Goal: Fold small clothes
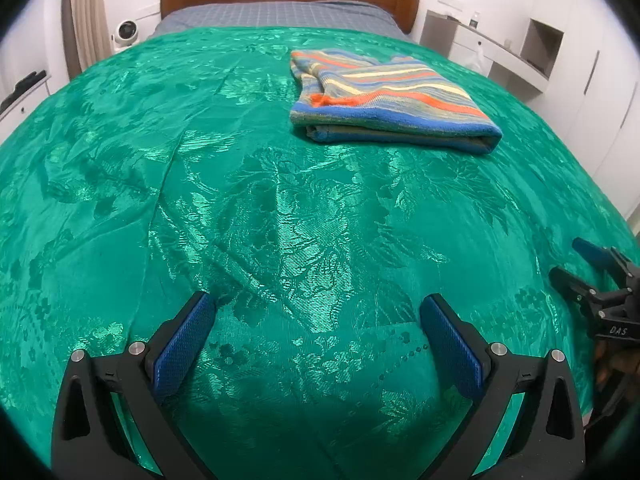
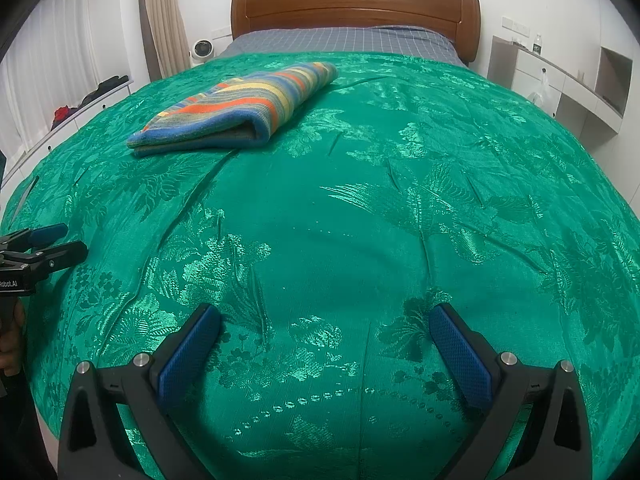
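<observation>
I see a green bedspread (image 2: pixel 360 216) with a shiny woven flower pattern covering most of the bed, creased in a few long lines. Past its far edge a strip of grey checked sheet (image 2: pixel 340 40) shows, ending at a brown wooden headboard (image 2: pixel 356 0). Beside the bed's far left corner I make out a small white round fan (image 1: pixel 126 32) and a beige curtain (image 2: pixel 164 20). Along the right edge runs a white shelf unit (image 1: pixel 520 60) with open niches; a low white cabinet (image 2: pixel 80 112) with dark things heaped on it stands off the left edge.
</observation>
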`<state>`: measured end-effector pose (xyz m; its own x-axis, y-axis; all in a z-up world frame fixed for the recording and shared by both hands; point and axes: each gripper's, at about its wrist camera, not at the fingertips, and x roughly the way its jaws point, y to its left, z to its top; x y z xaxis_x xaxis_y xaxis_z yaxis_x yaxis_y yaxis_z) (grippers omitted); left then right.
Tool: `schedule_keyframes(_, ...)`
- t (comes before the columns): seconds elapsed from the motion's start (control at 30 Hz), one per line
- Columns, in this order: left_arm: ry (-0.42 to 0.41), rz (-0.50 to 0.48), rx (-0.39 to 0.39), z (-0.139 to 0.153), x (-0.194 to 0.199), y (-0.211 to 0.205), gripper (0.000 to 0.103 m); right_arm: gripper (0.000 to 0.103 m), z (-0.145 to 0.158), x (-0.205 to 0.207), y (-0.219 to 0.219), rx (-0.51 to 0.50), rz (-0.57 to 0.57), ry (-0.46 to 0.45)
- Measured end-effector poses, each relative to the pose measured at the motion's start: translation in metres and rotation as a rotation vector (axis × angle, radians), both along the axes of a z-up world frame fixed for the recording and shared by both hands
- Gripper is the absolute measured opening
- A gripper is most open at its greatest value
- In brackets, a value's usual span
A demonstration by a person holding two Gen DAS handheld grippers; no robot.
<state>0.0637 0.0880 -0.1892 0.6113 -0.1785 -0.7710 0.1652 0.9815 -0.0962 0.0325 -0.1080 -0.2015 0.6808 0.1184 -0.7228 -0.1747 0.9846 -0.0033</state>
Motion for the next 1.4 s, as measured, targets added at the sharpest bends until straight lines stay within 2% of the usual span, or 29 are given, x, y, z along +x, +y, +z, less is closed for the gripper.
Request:
schedule_keyframes(0.93,0.0,-0.001,0.004,0.0,0.0,-0.001,0.103,0.103,0.0,-0.001,0.0,-0.001,-0.003,-0.004)
schedule_keyframes(1.17,0.056,-0.024,0.003,0.011,-0.003,0.005,0.101,0.103,0.001,0.0,0.001,-0.007,-0.006,0.007)
schedule_keyframes(1.23,0.061,-0.028,-0.056,0.023,0.0,0.017,0.101,0.103,0.007,0.005,0.002,-0.022,0.001,0.054)
schedule_keyframes(1.3,0.041,-0.018,-0.166,0.039,0.009,0.039,0.101,0.103,0.018,0.011,-0.002,0.0,0.003,0.103)
schedule_keyframes(1.4,0.031,0.017,-0.352,0.063,0.054,0.072,0.101,0.103,0.037,0.028,-0.015,0.127,0.017,0.105)
